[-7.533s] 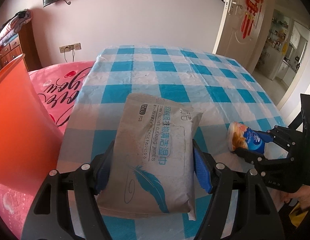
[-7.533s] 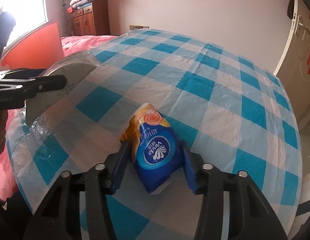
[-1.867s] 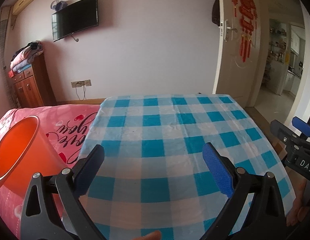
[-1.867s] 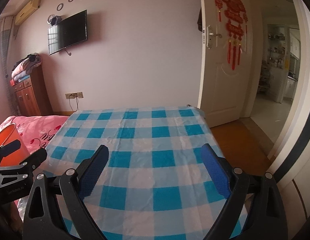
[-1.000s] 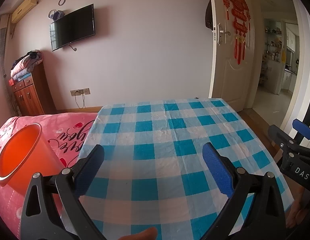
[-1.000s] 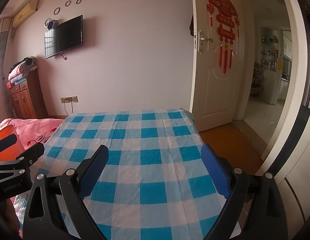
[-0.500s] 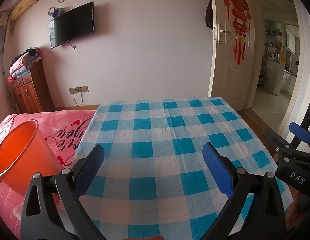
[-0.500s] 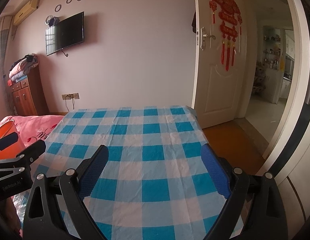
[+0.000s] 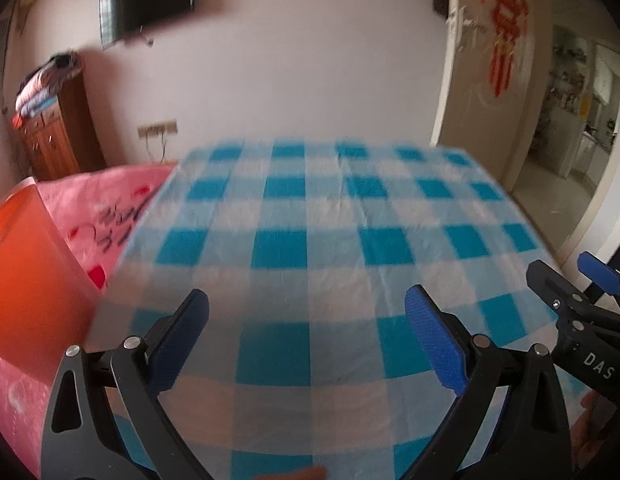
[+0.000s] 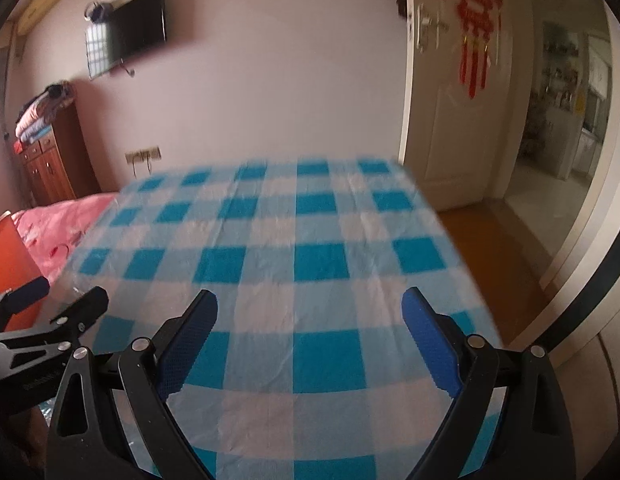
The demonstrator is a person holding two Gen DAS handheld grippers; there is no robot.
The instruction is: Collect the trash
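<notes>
My left gripper (image 9: 307, 312) is open over the near part of the blue-and-white checked table (image 9: 330, 216), with nothing between its blue pads. An orange bin (image 9: 25, 264) stands close at its left, beside the table. In the right wrist view my right gripper (image 10: 310, 312) is also open and holds nothing above the same table (image 10: 310, 240). Each gripper shows at the edge of the other's view: the right gripper (image 9: 582, 300) at far right, the left gripper (image 10: 45, 312) at far left. No trash is visible on the cloth. Both views are motion-blurred.
A pink bedspread (image 9: 109, 200) lies left of the table behind the orange bin (image 10: 5, 256). A wooden dresser (image 10: 49, 160) and a wall TV (image 10: 129, 28) stand at the back left. An open door (image 10: 450, 100) and a bare floor (image 10: 490, 240) are to the right.
Both grippers have dropped and pushed closer to the table in the last half second, blurring the views. The wipes pack and tissue pack they held 7.5 s ago are gone from both.
</notes>
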